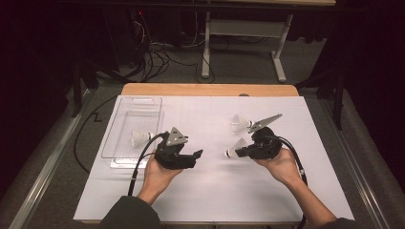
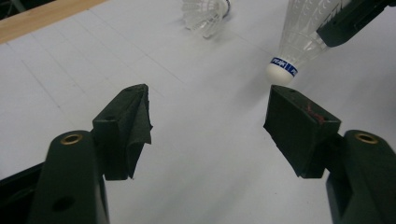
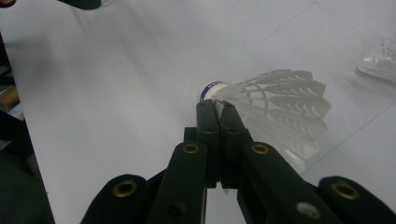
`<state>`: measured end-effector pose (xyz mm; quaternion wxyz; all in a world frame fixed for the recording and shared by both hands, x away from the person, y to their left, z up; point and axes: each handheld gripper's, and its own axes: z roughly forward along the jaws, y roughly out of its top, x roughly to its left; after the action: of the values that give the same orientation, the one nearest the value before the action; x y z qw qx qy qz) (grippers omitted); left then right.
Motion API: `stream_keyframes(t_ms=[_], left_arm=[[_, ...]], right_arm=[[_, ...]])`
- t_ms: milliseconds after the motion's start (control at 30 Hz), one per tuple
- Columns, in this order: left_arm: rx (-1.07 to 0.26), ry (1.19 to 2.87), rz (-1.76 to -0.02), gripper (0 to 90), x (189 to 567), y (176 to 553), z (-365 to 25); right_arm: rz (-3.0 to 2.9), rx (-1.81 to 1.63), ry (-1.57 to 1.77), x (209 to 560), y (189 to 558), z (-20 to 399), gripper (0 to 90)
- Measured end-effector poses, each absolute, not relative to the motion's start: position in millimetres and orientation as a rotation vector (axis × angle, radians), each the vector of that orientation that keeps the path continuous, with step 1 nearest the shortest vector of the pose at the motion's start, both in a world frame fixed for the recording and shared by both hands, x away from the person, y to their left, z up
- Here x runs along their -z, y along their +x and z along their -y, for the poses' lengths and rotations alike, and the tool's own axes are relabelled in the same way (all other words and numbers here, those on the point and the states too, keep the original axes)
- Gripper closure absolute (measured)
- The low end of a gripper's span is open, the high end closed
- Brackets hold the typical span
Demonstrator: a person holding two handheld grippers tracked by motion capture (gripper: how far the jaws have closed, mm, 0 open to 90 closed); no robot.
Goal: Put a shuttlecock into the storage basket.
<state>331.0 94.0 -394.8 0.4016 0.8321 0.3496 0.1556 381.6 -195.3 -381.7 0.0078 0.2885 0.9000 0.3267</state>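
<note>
The right tool [image 3: 216, 105] is closed on the feather skirt of a shuttlecock [image 3: 275, 107] and holds it just above the white table [image 1: 215, 191]. Its long axis lies about level, and the cork points to the left tool [image 2: 208, 121]. The left tool is wide open with nothing inside; the cork is just beyond its far jaw, so this tool is nearer for taking it

White feathered shuttlecock [image 3: 275, 100], cork tip leftward, clamped above the table.
</note>
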Motion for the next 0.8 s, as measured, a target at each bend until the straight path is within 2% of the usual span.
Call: stream_keyframes(t_ms=[300,800], left_arm=[[-0.351,2.267,-0.829,30.5,387.9,340.7,-67.9],[-0.287,2.423,-0.775,29.4,390.5,350.4,-42.4]], right_arm=[[-2.828,-1.035,0.872,379.9,382.0,186.9,90.0],[-2.843,-1.087,0.813,374.9,381.7,172.9,90.0]])
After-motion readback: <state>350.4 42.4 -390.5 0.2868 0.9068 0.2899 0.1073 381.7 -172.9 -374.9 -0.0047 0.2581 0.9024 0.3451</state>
